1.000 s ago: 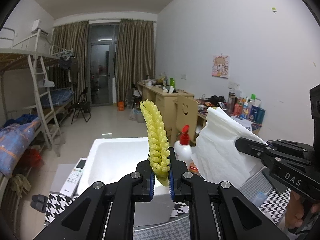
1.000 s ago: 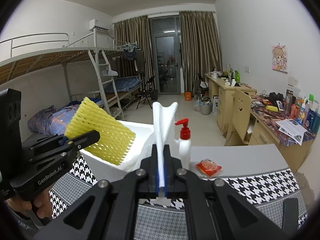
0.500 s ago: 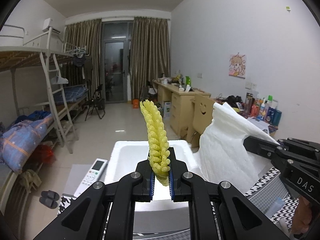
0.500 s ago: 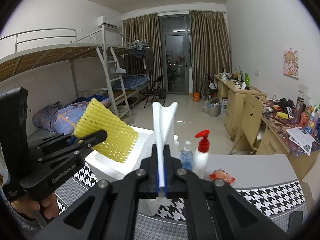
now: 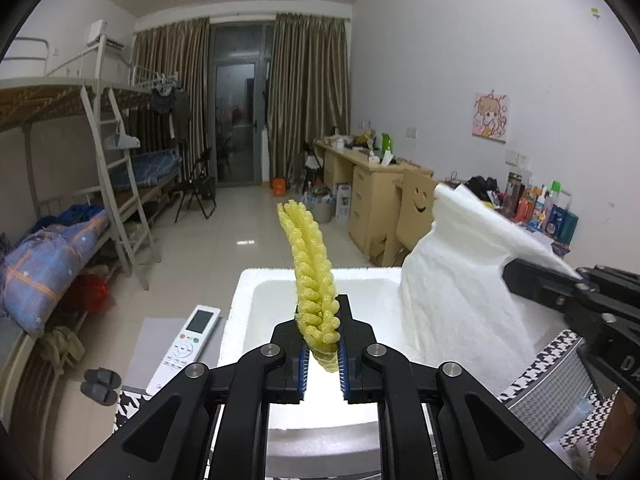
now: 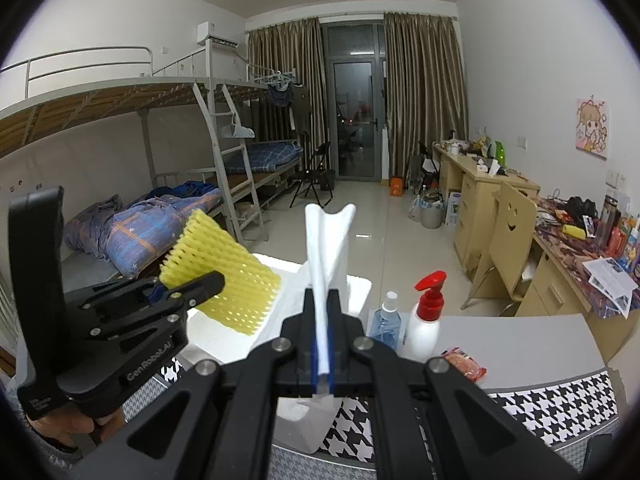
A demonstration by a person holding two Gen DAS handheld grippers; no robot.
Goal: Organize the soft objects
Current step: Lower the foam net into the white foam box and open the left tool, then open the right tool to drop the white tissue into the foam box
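Gripping a yellow foam fruit net (image 5: pixel 311 280), the left gripper (image 5: pixel 323 354) has just been easing its jaws apart, the net between them above a white polystyrene box (image 5: pixel 372 438). Right gripper (image 6: pixel 321 354) is clamped on a white foam sheet (image 6: pixel 325 256) over the same box on the houndstooth-covered tabletop (image 6: pixel 560 396). Neither item is deposited yet; both releases remain.

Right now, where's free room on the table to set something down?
Free: grey tabletop right of the red-pump bottle and snack packet; the foam box floor. Crowded: spray bottle, pump bottle and packet bunch beside the box; remote lines its left.
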